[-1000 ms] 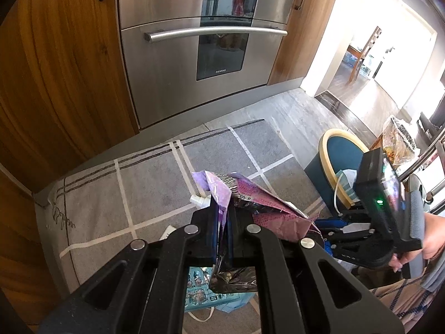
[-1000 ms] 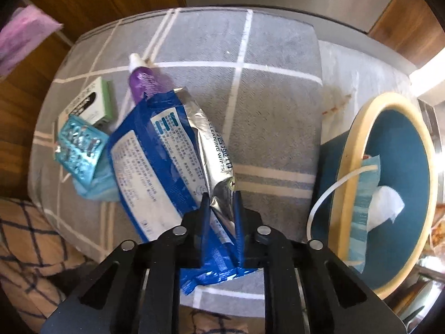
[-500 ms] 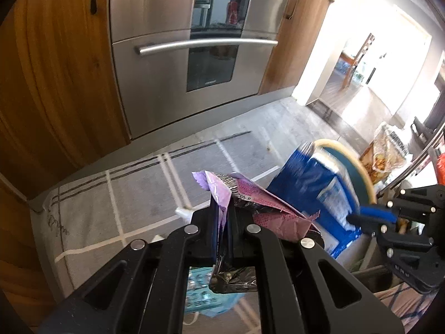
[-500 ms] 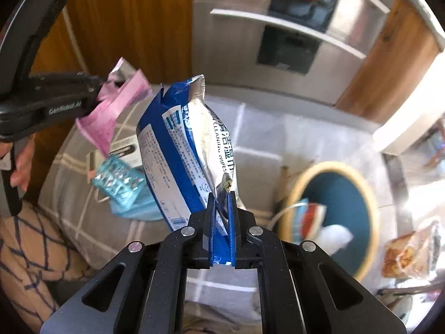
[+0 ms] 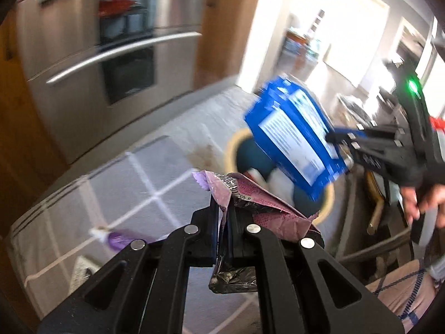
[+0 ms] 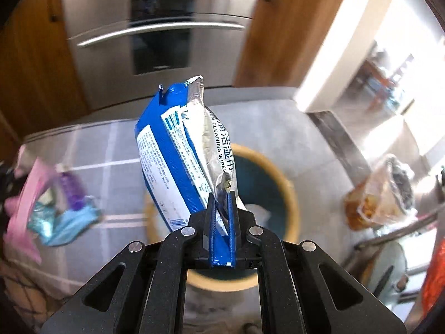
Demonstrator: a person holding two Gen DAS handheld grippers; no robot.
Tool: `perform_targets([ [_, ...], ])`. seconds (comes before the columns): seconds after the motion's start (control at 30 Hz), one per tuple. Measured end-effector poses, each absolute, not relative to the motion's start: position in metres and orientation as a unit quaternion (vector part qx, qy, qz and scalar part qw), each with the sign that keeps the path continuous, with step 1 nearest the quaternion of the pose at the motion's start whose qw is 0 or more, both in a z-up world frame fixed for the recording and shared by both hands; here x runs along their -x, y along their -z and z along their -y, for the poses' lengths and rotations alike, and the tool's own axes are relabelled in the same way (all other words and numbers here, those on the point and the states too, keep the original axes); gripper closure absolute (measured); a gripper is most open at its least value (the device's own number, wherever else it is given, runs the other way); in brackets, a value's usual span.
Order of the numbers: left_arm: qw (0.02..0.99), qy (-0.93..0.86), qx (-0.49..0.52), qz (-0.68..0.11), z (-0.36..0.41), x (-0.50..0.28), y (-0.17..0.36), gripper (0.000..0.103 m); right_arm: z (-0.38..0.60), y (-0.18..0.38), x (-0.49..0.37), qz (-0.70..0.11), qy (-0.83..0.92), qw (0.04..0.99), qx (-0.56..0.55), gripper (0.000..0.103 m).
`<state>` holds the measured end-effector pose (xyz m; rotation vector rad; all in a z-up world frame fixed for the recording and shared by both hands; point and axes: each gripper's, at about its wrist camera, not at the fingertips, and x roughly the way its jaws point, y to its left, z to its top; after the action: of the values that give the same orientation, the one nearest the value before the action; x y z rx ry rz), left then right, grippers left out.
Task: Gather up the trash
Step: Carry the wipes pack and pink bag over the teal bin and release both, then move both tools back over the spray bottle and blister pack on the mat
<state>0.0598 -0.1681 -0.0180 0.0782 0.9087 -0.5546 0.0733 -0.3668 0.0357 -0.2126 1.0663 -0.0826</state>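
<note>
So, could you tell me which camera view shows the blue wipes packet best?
The right wrist view: the blue wipes packet fills the centre, sharp, its print readable. The left wrist view shows it smaller and motion-blurred, held by the right gripper.

Stainless oven [image 6: 155,27] with bar handles at 12 o'clock, between wooden cabinet panels [image 6: 283,27]. Grey rug [image 5: 111,194], white grid lines, at 8 o'clock. Bright doorway [image 5: 347,27] at 2 o'clock.

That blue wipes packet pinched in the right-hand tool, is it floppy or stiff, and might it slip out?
The blue wipes packet probably has some stiffness: it stands up from the right tool without drooping. It looks flattened and creased, so likely nearly empty and light. Its glossy foil may be slippery, and it is pinched only near one end, so it could slide out.
</note>
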Motion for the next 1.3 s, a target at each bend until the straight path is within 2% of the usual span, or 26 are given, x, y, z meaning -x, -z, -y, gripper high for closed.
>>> perform_targets([
  [0.37,0.826,0.314,-0.085,-0.461,0.27,-0.08,0.069,0.098,0.428,0.017,-0.082,-0.574,0.077,0.815,0.032,0.095],
  [0.67,0.812,0.302,-0.101,-0.489,0.297,-0.111,0.103,0.097,0.431,0.031,-0.085,-0.595,0.071,0.8,0.004,0.094],
  [0.77,0.812,0.295,-0.085,-0.496,0.294,-0.117,0.104,0.079,0.435,0.032,-0.087,-0.596,0.072,0.799,-0.015,0.089],
  [0.83,0.818,0.292,-0.081,-0.49,0.292,-0.118,0.101,0.055,0.436,0.03,-0.087,-0.593,0.071,0.802,-0.026,0.088],
  [0.87,0.822,0.292,-0.081,-0.483,0.29,-0.117,0.097,0.052,0.437,0.029,-0.087,-0.59,0.073,0.803,-0.027,0.088],
  [1.07,0.828,0.29,-0.081,-0.473,0.282,-0.115,0.081,0.049,0.441,0.019,-0.088,-0.577,0.071,0.812,-0.052,0.085],
  [1.13,0.829,0.284,-0.081,-0.475,0.278,-0.114,0.077,0.045,0.44,0.015,-0.089,-0.57,0.073,0.817,-0.052,0.079],
  [1.27,0.834,0.28,-0.087,-0.467,0.269,-0.108,0.063,0.045,0.44,0.01,-0.089,-0.564,0.072,0.82,-0.063,0.075],
  [1.3,0.836,0.281,-0.087,-0.463,0.264,-0.105,0.056,0.044,0.439,0.009,-0.089,-0.563,0.072,0.821,-0.063,0.071],
])
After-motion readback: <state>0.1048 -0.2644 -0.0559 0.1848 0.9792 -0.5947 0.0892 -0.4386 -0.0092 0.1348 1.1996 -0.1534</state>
